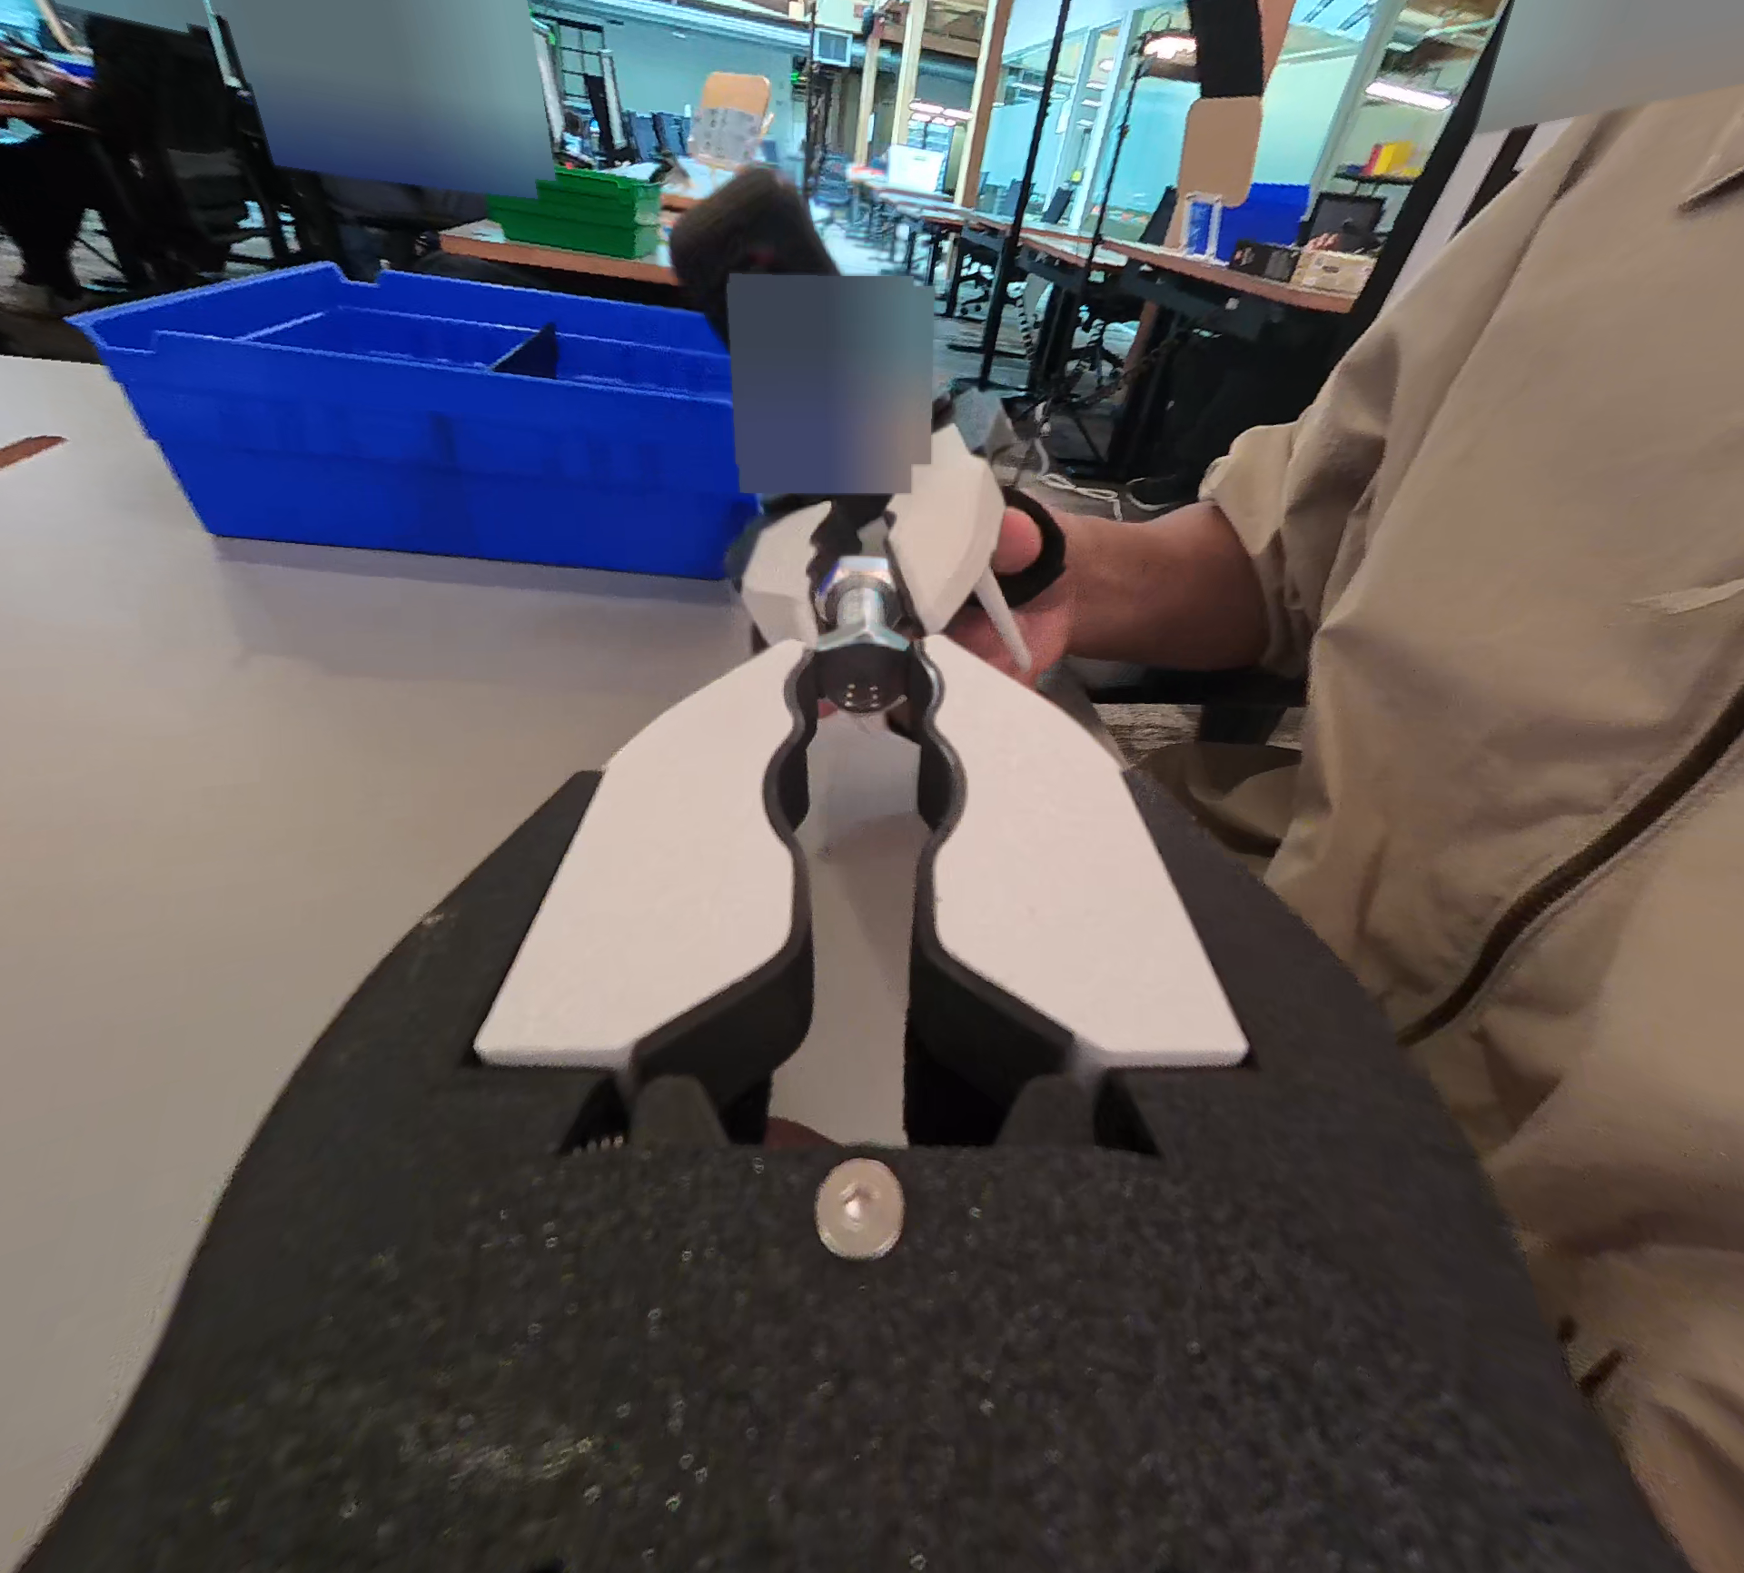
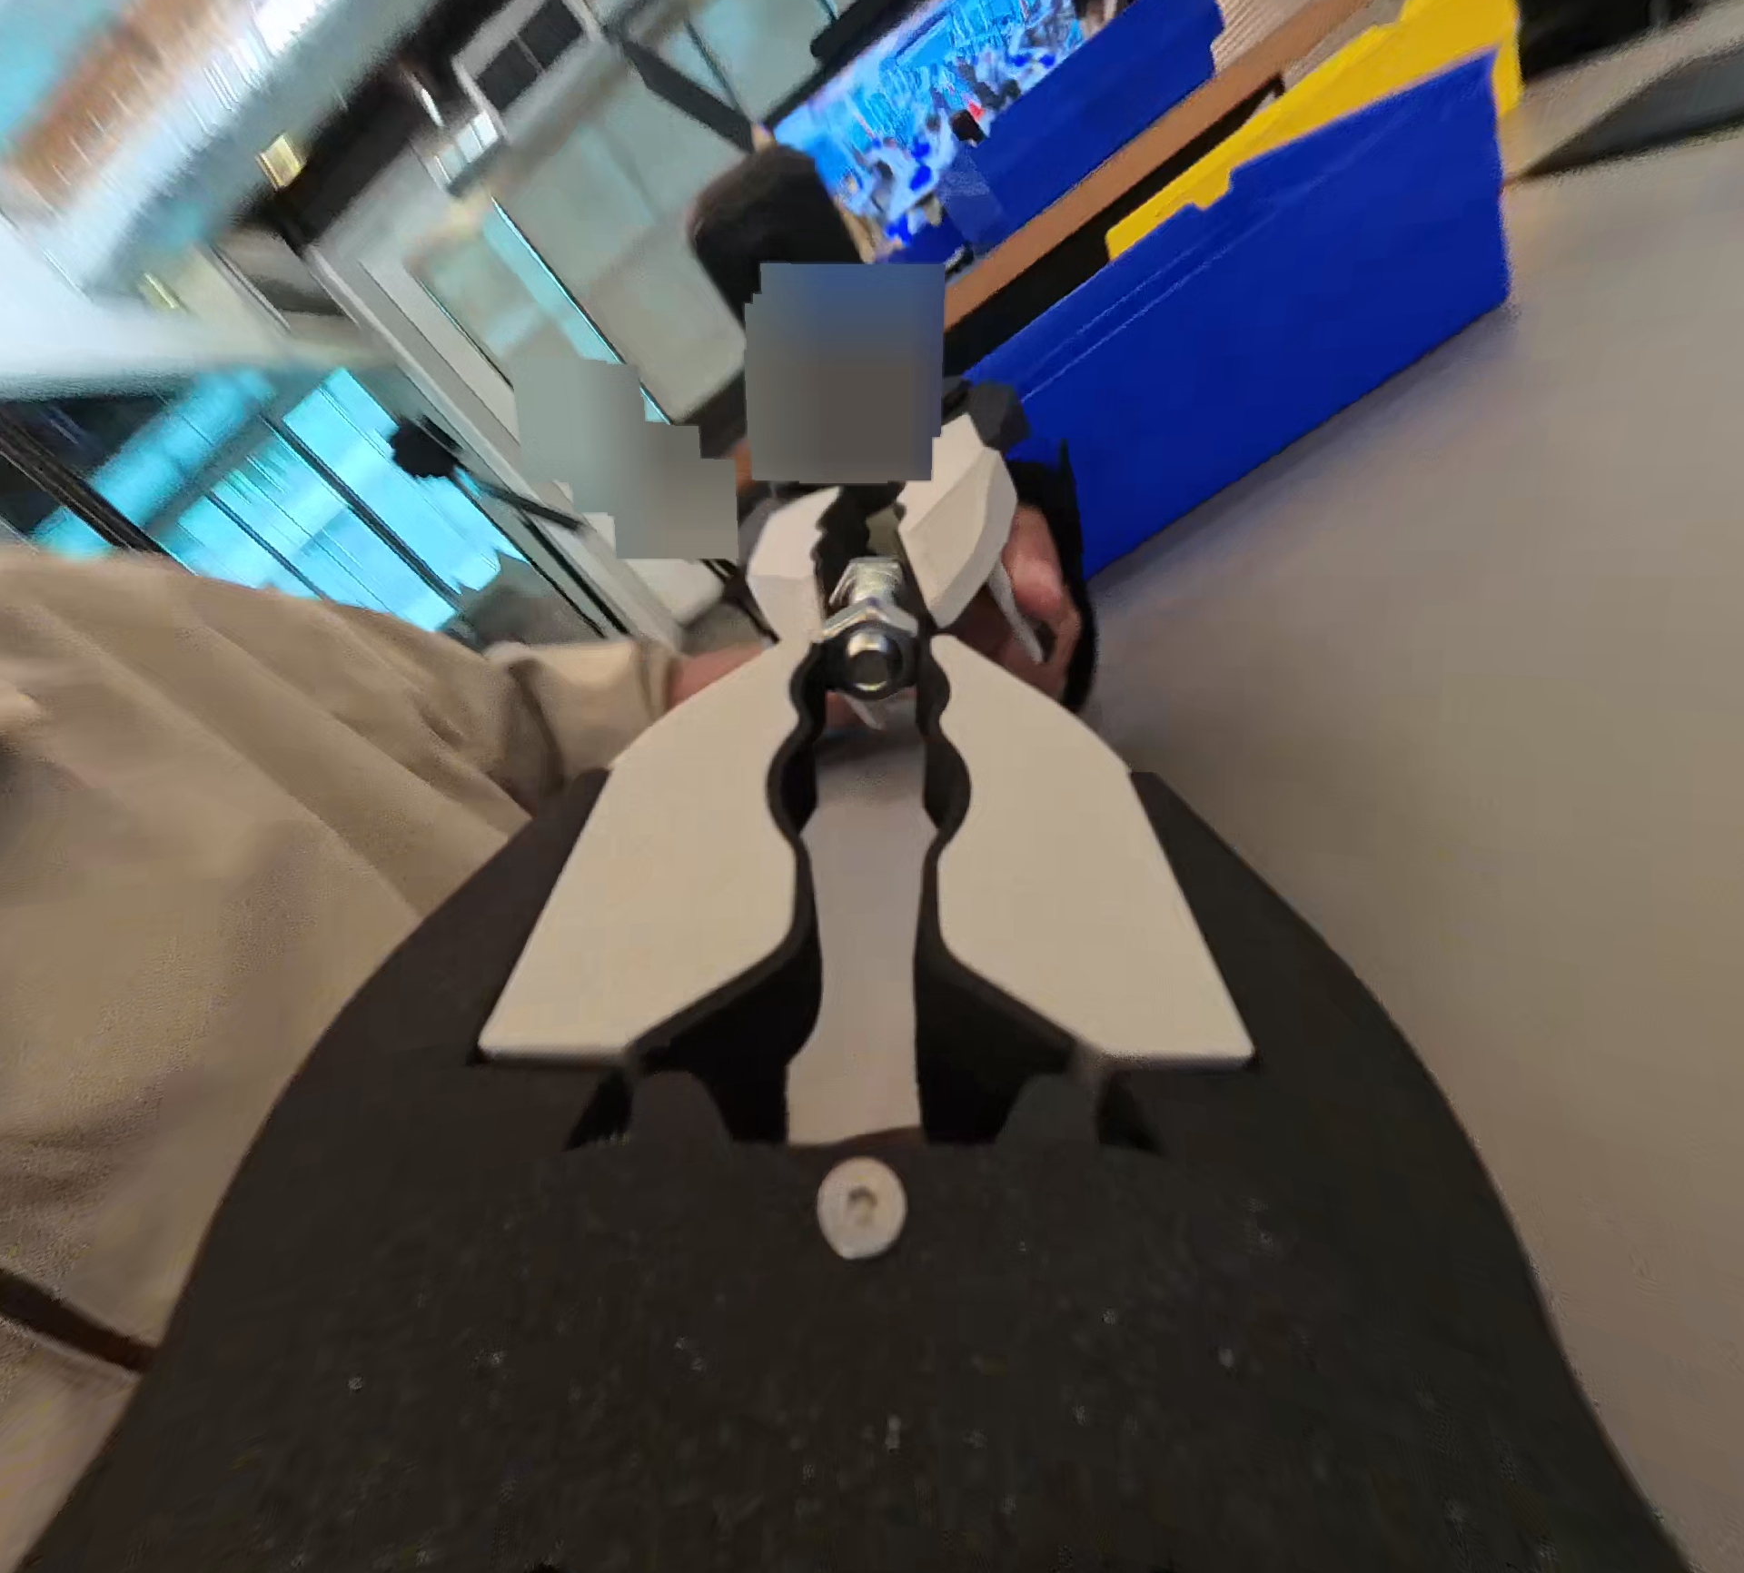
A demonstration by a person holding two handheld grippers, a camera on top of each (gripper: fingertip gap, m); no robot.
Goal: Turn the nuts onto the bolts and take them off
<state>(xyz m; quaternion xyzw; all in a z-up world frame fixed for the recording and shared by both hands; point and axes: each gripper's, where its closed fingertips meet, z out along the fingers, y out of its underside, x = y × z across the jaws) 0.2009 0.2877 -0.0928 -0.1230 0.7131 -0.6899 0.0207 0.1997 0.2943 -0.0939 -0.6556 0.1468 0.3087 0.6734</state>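
1. You are holding the shiny steel hex-head bolt (image 1: 854, 683) in the air above the pale grey bench (image 1: 283, 773), the two grippers facing each other.
2. Your left gripper (image 1: 861, 688) is clamping the bolt's hex head, jaws nearly closed.
3. Your right gripper (image 2: 866, 669) is pinching the silver hex nut (image 2: 854, 620) on the thread, jaws closed on it.
4. Keep both axes in line while turning, so the nut is not cross-threading.
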